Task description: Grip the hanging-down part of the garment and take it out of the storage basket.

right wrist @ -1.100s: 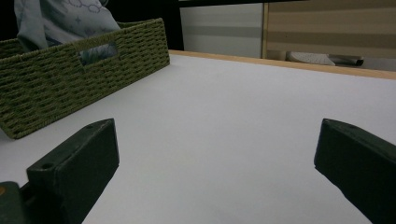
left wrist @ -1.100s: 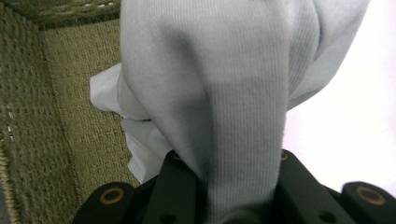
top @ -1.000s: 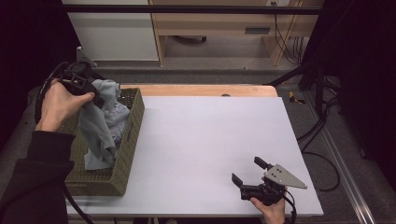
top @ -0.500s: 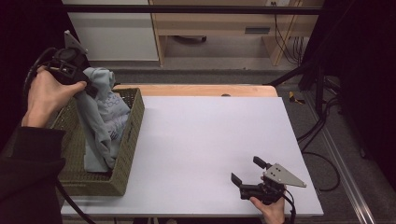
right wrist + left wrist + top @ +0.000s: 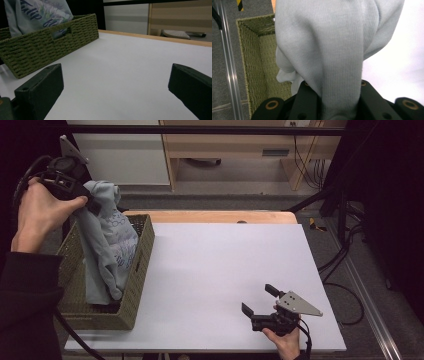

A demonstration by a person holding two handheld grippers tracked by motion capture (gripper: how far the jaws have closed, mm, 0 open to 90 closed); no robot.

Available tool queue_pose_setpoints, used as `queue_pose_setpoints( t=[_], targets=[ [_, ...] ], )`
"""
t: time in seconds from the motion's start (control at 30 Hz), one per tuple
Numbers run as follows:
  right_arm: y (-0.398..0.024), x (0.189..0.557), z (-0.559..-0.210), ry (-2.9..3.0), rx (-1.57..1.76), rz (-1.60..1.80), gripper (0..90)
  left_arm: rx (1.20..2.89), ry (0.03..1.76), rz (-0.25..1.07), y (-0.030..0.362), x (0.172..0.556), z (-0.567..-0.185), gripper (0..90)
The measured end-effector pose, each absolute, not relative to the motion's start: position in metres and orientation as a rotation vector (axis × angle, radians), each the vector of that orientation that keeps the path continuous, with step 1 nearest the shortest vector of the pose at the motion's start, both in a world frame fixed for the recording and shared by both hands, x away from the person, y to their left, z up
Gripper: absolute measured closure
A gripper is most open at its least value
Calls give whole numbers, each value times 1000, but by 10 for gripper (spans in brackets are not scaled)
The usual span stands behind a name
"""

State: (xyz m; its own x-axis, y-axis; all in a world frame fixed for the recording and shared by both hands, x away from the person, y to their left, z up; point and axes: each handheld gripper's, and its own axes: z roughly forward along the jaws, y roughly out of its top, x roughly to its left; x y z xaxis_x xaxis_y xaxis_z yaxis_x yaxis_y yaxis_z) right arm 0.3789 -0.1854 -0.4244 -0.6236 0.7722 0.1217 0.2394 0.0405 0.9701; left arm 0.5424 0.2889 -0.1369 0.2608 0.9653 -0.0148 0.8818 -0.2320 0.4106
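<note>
My left gripper [image 5: 87, 200], closed on a bunched fold of the soft, light grey shirt [image 5: 107, 245], now holds it higher than before, its hem hanging limp in the basket [image 5: 135, 285], while my right gripper [image 5: 257, 302] rests wide open and empty on the table [image 5: 215, 265].
</note>
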Motion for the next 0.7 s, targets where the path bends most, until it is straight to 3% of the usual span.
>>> queue_pose_setpoints(
  t=[0.7],
  targets=[
    [-62,423,-392,2009,865,1815,10,2197,1688,351,290,543,-136,802]
  ],
)
